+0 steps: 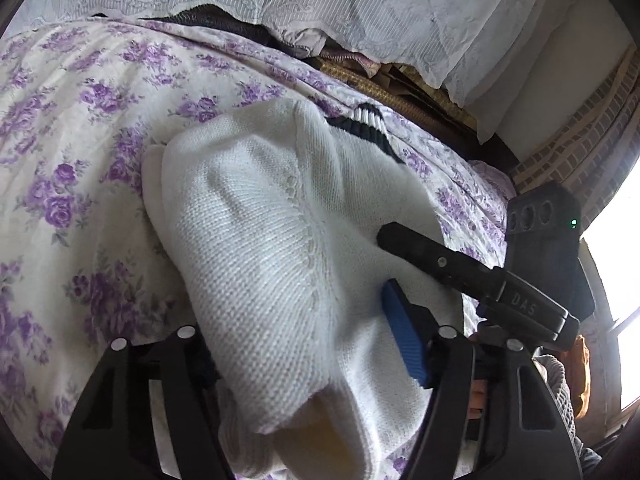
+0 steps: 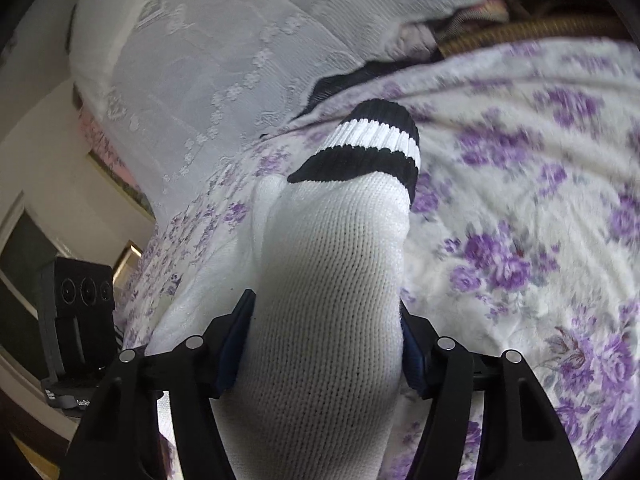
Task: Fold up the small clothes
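Writing: "DAS" in raised letters on the body of the right gripper [image 1: 400,240], read from the left wrist view; a small white label on the base of the left gripper [image 2: 80,292] in the right wrist view is too small to read.
Sock [image 2: 340,264]: white knit with a black cuff crossed by one white stripe; it lies on the bedspread [image 2: 540,220], a cream sheet with purple roses.
Sock axis: its long axis runs away from both cameras towards the far edge of the bedspread, cuff [image 2: 368,144] at the far end.
Left gripper [image 1: 304,360]: jaws partly open with the white knit [image 1: 260,248] bunched between them; one blue pad [image 1: 404,340] shows beside the cloth, the other is hidden, so a firm grip cannot be told.
Right gripper [image 2: 324,344]: jaws partly open, dark blue pads pressed against both sides of the sock's body, clamped on it.
Far edge: a white lace cover [image 1: 360,8] hangs behind the bedspread.
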A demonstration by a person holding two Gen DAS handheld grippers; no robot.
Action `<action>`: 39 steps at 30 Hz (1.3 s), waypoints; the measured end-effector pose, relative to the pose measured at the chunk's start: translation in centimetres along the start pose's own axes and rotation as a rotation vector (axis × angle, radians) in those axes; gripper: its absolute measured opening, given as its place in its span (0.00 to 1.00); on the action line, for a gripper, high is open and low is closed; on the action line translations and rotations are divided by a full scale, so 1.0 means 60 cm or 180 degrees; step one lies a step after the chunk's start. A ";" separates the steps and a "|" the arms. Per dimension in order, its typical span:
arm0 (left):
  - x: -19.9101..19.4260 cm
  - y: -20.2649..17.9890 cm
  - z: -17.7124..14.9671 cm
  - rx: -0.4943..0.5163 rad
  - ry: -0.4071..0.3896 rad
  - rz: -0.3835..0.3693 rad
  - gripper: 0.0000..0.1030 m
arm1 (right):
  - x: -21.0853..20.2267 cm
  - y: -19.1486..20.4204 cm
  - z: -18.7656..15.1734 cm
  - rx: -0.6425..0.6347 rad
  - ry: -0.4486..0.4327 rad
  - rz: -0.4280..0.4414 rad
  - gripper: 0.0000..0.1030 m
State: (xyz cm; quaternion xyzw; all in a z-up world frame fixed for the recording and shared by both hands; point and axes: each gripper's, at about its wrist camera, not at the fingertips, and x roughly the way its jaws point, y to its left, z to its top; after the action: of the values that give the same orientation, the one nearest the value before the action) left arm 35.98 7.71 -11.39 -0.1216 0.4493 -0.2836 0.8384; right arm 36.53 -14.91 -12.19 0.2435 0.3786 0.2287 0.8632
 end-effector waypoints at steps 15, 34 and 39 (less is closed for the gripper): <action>-0.071 -0.008 -0.038 -0.0139 -0.0194 0.0220 0.54 | -0.012 0.048 -0.007 -0.0174 0.0075 0.0270 0.62; -0.260 0.005 -0.163 -0.0427 -0.0319 0.0527 0.54 | -0.034 0.222 -0.127 -0.0445 0.0344 0.0713 0.62; -0.335 0.027 -0.206 -0.0432 -0.0481 0.0553 0.54 | -0.037 0.284 -0.156 -0.0528 0.0414 0.0874 0.62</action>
State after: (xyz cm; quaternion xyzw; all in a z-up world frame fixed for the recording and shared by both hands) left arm 17.65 21.43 -5.41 -0.1597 0.4118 -0.1689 0.8811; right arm 24.42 -0.63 -6.43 0.2056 0.3768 0.3902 0.8146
